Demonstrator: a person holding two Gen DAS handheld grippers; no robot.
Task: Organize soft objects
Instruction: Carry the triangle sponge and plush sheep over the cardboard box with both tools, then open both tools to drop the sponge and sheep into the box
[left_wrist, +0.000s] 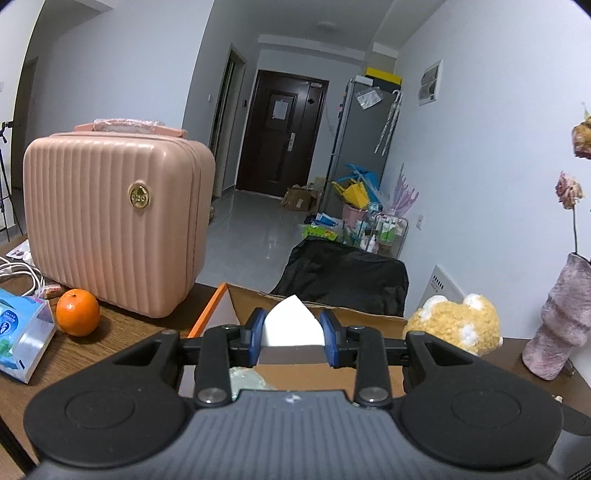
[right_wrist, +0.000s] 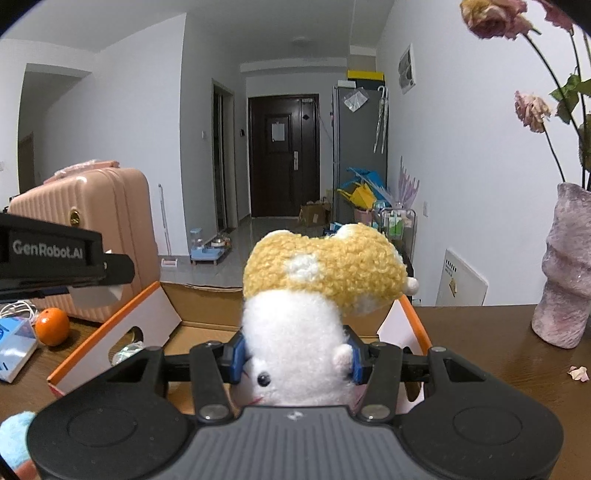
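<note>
My left gripper is shut on a white wedge-shaped sponge, held over the open cardboard box. My right gripper is shut on a yellow-and-white plush hamster, head down, held above the same box. The plush also shows in the left wrist view at the right. The left gripper's body shows at the left of the right wrist view, with the sponge under it. A crumpled pale green item lies in the box. A blue plush sits at the bottom left corner.
A pink ribbed case stands at the left on the brown table, with an orange and a tissue pack in front. A pink vase with dried flowers stands at the right. A petal lies nearby.
</note>
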